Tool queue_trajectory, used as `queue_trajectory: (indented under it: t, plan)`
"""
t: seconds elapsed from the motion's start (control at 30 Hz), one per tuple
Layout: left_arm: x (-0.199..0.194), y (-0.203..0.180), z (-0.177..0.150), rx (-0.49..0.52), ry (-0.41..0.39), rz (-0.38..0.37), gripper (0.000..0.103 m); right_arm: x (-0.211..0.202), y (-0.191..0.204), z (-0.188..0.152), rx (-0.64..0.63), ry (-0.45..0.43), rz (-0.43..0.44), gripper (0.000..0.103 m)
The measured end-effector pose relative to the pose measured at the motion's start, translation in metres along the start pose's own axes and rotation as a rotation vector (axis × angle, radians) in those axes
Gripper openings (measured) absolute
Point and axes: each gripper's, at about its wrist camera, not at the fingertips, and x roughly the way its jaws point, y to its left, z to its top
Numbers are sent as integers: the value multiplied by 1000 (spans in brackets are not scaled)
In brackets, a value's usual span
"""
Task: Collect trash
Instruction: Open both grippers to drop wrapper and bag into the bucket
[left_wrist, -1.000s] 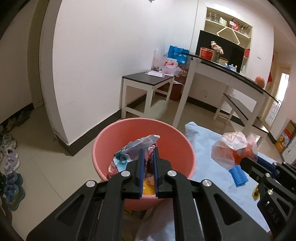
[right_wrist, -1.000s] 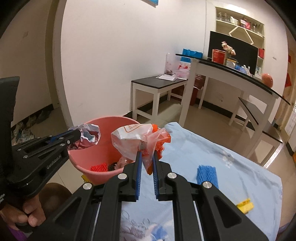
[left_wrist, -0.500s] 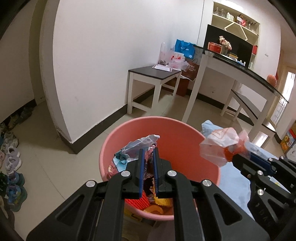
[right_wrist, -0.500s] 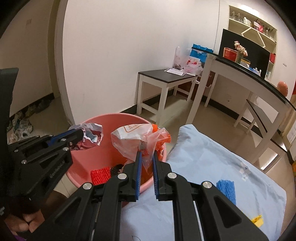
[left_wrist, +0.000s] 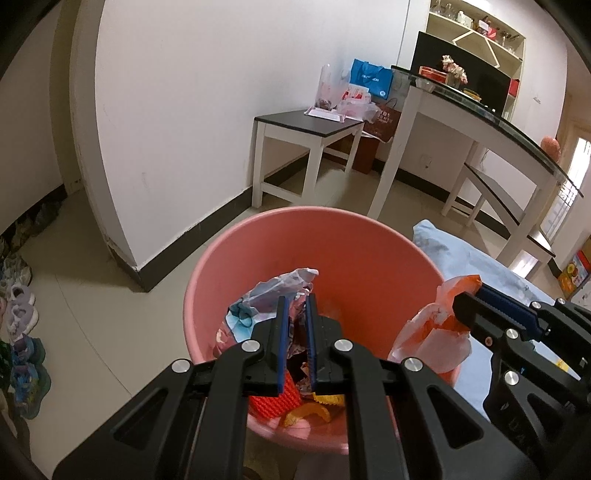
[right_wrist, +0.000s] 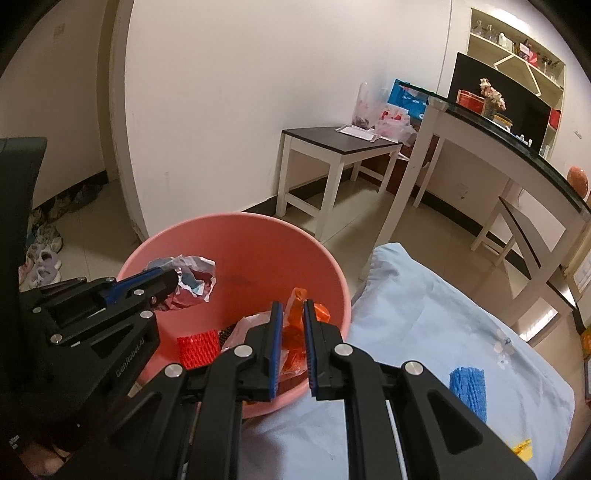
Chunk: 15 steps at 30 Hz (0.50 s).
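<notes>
Both tongs hang over the pink basin (left_wrist: 369, 266), each with its blue-lined jaws drawn narrow around a piece of trash. Left gripper (left_wrist: 295, 314) pinches a crumpled printed wrapper (left_wrist: 273, 291), whose pale, bluish folds stick out past the fingertips above the basin's inside; in the right wrist view the same wrapper (right_wrist: 192, 280) shows at the tip of the left gripper (right_wrist: 171, 277), over the basin's left rim. Right gripper (right_wrist: 293, 317) is closed on a clear plastic bag with orange contents (right_wrist: 295, 325), the orange part squeezed between the pads and the clear film trailing down to the left, all of it above the basin (right_wrist: 258, 240) near its right rim. From the left wrist view that bag (left_wrist: 436, 328) hangs off the right gripper (left_wrist: 467, 302) at the basin's right edge. Inside the basin lie a red foam net (right_wrist: 197, 347), also seen in the left view (left_wrist: 273, 400), and some yellow-orange scraps (left_wrist: 314, 408). Just beside the basin, to its right, is a surface covered with a light blue cloth (right_wrist: 424, 314); on it rest a blue foam net (right_wrist: 467, 387) and, well apart near the lower right edge, a small yellow scrap (right_wrist: 522, 448).
</notes>
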Motion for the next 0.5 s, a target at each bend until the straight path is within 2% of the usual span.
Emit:
queue_trajectory:
  t: [0.13, 0.2, 0.23, 0.27, 0.33, 0.37, 0.4, 0.5]
  plan:
    - [4, 3, 0, -16, 4, -5, 10, 4, 1, 0, -1, 0, 9, 10]
    - [6, 6, 0, -34, 15, -14, 19, 5, 1, 1, -2, 0, 15, 10]
    - [7, 8, -1, -43, 17, -17, 27, 5, 1, 1, -2, -1, 17, 11]
    - [7, 9, -1, -48, 14, -21, 35, 5, 1, 1, -1, -2, 18, 14]
    - [5, 10, -2, -47, 9, -30, 42, 4, -1, 1, 3, -7, 26, 26]
    - [4, 11, -2, -44, 9, -32, 44, 4, -2, 1, 7, -13, 27, 36]
    - [3, 11, -1, -39, 6, -33, 44, 3, -4, 1, 13, -21, 28, 39]
    - [-2, 11, -1, -35, -7, -32, 44, 0, -7, 3, 17, -29, 39, 40]
